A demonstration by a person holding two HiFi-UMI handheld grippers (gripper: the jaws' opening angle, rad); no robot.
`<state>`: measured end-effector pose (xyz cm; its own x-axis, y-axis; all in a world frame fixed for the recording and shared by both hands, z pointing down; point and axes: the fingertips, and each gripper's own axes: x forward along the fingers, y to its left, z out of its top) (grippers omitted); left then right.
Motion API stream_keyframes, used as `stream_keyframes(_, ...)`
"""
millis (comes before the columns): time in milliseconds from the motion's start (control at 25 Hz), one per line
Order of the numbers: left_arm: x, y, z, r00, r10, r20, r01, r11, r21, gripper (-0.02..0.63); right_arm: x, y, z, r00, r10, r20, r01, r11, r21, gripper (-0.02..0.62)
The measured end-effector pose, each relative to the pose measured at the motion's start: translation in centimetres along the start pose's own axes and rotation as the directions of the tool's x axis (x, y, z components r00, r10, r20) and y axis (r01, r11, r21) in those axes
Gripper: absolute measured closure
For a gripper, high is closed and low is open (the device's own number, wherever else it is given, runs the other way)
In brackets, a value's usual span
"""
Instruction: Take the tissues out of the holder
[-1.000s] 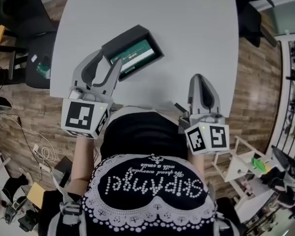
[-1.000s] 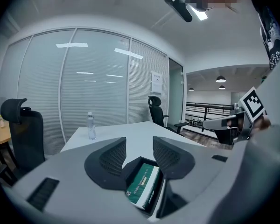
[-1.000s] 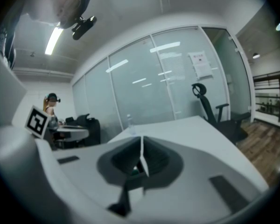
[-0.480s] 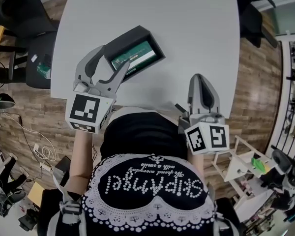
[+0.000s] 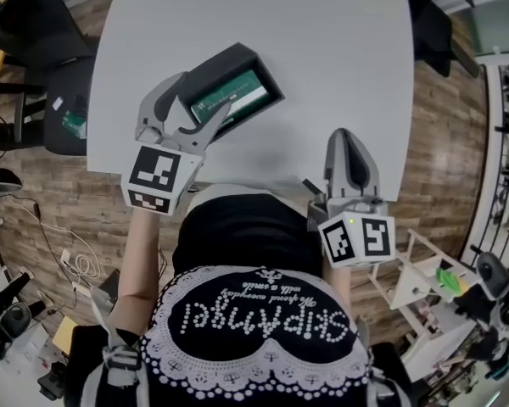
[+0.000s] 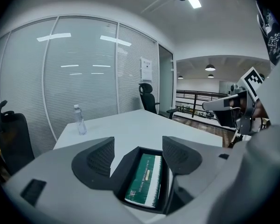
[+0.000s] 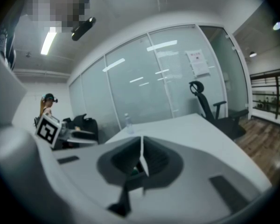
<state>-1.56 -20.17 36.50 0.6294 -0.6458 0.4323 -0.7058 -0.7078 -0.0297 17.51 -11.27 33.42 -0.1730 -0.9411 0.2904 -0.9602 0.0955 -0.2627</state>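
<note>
Black rectangular holder [image 5: 234, 61], recorded on the white rounded table [image 5: 322, 41], with a green-and-white tissue pack [image 5: 231, 100] lodged inside. The left gripper [image 5: 205, 93] was placed nearer: its jaws, just opened wide and unloaded, were lined up on the holder's near end. The pack's long axis was judged to run away along them. The right gripper [image 5: 346, 138] was kept closed, empty and well apart.

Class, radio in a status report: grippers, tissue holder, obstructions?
Left gripper: jaws just opening, empty, by black rectangular holder. Green tissue pack inside. Right gripper shut, empty. No obstruction.
</note>
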Motion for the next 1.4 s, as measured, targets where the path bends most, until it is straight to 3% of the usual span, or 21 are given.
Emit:
stream_keyframes(560, 4.0, -2.1, -2.8, 0.986, -0.113, -0.125, 0.114, 0.993, 0.003, 0.273, -0.3, -1.4, -1.2, 0.999, -0.043, -0.007, 0.044, 0.997, 0.062, 0.56)
stream_keyframes(1400, 7.4, -3.3, -8.7, 0.932, -0.197, -0.303, 0.203, 0.979, -0.01, 0.261, -0.3, -1.5, -3.2, 0.998, -0.05, -0.049, 0.055, 0.994, 0.1, 0.56)
